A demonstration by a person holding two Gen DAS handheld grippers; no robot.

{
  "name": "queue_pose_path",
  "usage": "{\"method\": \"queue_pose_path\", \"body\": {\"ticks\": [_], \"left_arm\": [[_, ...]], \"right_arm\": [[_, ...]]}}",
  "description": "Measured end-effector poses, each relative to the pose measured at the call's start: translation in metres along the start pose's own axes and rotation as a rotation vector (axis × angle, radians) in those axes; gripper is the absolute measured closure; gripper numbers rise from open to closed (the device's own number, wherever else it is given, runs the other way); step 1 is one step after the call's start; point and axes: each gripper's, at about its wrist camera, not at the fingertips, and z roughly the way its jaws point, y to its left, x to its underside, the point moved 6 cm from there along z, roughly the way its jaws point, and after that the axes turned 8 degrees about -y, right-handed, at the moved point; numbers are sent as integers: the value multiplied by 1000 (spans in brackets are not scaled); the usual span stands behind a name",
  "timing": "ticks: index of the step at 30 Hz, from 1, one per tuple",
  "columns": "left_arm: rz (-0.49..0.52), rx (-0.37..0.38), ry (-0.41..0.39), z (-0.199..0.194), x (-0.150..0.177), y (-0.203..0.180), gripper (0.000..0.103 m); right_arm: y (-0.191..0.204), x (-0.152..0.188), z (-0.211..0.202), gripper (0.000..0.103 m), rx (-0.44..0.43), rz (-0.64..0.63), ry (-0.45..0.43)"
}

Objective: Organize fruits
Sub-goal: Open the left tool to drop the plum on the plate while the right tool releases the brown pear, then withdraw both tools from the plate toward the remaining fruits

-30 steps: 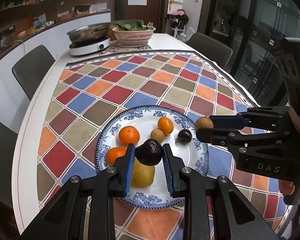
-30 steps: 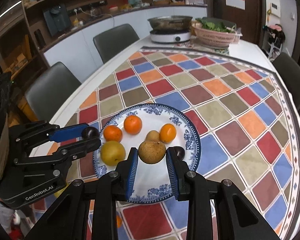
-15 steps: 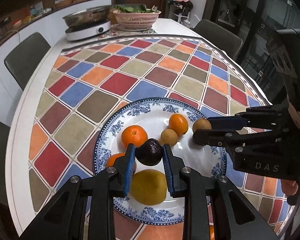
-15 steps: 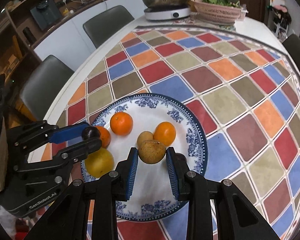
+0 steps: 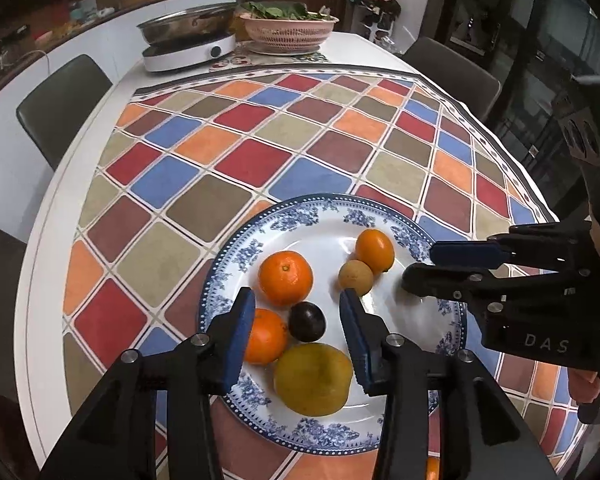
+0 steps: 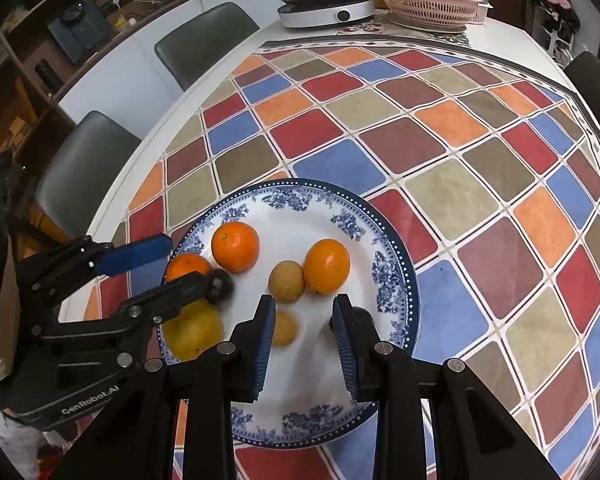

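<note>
A blue-and-white plate (image 5: 300,216) (image 6: 392,280) lies on the checked tablecloth and holds several fruits. My left gripper (image 5: 298,330) is open over the plate, its jaws either side of a dark round fruit (image 5: 307,322) that lies free between an orange (image 5: 286,278), a second orange (image 5: 265,336) and a yellow fruit (image 5: 312,378). My right gripper (image 6: 303,330) is open. A small brown fruit (image 6: 285,328), blurred, is just off its left pad on the plate. Another brown fruit (image 6: 287,281), an orange (image 6: 326,266) and a dark fruit (image 6: 360,316) lie close by.
At the table's far end stand an induction cooker with a steel pan (image 5: 188,46) and a pink basket of greens (image 5: 288,28). Dark chairs (image 5: 60,100) stand along the left side and at the far right (image 5: 452,64). The table edge is close on the left.
Both grippers have opened. The left one has let go of the dark fruit and the right one of the brown fruit; both fruits are now on the plate.
</note>
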Motion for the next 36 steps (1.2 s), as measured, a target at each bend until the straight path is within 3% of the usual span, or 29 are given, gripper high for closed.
{"method": "queue_pose_path", "body": {"ticks": [11, 21, 26, 29, 32, 36], "left_arm": [[-22, -5, -54, -39, -3, 0, 60], [-30, -74, -113, -91, 7, -2, 59], [-36, -89, -160, -120, 16, -3, 51], [-28, -118, -194, -137, 20, -2, 44], [-12, -149, -228, -156, 25, -2, 34], [1, -174, -266, -177, 32, -1, 23]], "right_arm": [[18, 1, -37, 72, 35, -66, -84], [40, 12, -80, 72, 71, -121, -168], [52, 23, -101, 71, 81, -147, -204], [59, 29, -115, 55, 86, -143, -237], [67, 33, -128, 53, 92, -146, -270], [78, 40, -142, 42, 93, -143, -306]]}}
